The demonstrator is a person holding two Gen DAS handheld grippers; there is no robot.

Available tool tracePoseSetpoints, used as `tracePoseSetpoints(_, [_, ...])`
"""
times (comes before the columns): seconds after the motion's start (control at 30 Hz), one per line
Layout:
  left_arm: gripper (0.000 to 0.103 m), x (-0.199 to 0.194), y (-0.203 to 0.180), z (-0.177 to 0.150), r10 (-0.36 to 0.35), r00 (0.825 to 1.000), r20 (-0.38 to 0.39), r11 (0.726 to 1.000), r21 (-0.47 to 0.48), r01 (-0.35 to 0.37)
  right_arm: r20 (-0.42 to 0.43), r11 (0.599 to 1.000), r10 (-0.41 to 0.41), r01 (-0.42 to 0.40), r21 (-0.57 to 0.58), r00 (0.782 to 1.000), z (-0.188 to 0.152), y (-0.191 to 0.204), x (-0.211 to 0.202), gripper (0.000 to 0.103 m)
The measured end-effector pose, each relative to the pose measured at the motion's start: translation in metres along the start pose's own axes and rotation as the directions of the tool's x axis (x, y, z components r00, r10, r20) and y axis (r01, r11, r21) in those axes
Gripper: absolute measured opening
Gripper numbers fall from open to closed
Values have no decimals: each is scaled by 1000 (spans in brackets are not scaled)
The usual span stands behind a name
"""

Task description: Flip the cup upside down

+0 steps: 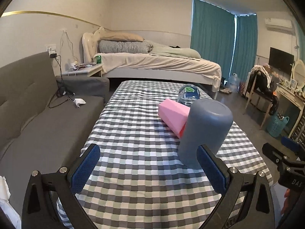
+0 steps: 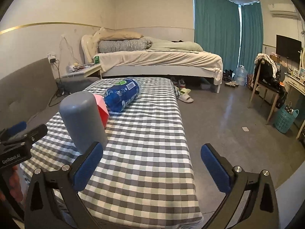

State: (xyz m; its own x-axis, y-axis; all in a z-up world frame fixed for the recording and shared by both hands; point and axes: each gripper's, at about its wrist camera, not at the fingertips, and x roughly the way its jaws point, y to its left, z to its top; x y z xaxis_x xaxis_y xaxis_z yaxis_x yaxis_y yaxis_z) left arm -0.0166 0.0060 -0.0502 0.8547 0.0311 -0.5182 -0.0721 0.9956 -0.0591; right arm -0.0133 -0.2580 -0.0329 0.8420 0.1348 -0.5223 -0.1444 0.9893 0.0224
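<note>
A grey-blue cup [image 1: 205,129] stands upside down, closed base up, on the checked tablecloth [image 1: 137,152]. It also shows in the right wrist view [image 2: 83,120]. My left gripper [image 1: 148,169] is open and empty, its right finger [image 1: 211,169] just in front of the cup's lower edge. My right gripper [image 2: 152,169] is open and empty, its left finger [image 2: 87,168] in front of the cup's foot. Each gripper shows at the edge of the other's view [image 1: 282,152] [image 2: 21,135].
A pink box [image 1: 173,116] lies behind the cup, and a blue packet [image 2: 122,93] lies beyond it. A grey sofa [image 1: 38,118] runs along the table's left side. A bed [image 1: 158,63] stands behind. Open floor [image 2: 228,118], a chair and a teal basket are at the right.
</note>
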Motion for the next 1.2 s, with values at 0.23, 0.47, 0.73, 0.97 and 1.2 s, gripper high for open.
tracePoseSetpoints(0.23, [103, 1, -3, -2, 3, 1000, -6, 1000, 9, -3, 5, 1000, 7, -7, -7, 1000, 0, 1, -1, 103])
tracePoseSetpoints(0.47, [103, 0, -6, -4, 8, 1000, -8, 1000, 17, -8, -3, 1000, 8, -8, 5, 1000, 0, 0, 2, 103])
tracePoseSetpoints(0.73, [103, 2, -5, -5, -12, 1000, -10, 1000, 18, 13, -6, 1000, 7, -7, 3, 1000, 2, 2, 2, 103])
tracePoseSetpoints(0.97, [103, -1, -3, -5, -18, 1000, 3, 1000, 18, 18, -3, 1000, 2, -2, -12, 1000, 2, 6, 1, 103])
tracePoseSetpoints(1.2, [103, -2, -4, -5, -17, 1000, 4, 1000, 16, 17, -5, 1000, 0, 0, -23, 1000, 1, 7, 2, 103])
